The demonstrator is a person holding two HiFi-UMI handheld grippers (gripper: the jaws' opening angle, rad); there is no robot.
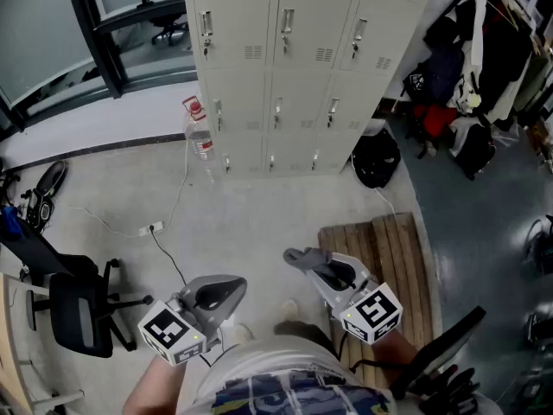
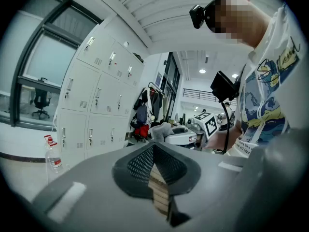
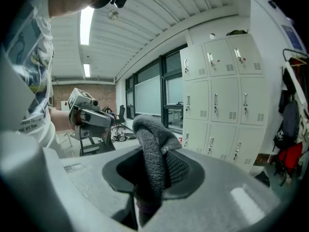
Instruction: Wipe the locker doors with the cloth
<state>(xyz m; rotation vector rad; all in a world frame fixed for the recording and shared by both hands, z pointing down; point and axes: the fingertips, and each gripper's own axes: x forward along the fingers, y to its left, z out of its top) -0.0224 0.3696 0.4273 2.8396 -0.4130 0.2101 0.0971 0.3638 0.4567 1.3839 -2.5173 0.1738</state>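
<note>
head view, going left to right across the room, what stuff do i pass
black office chair → water bottle → black bag → hanging clothes. The lockers are left out because they overlap the bottle.

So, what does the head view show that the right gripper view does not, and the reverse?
Only the head view: the white power strip and the marker cube of the right tool. Only the right gripper view: the ceiling lights and a brick wall. Both: the lockers, the left tool, and the grey cloth clamped in the right tool.
</note>
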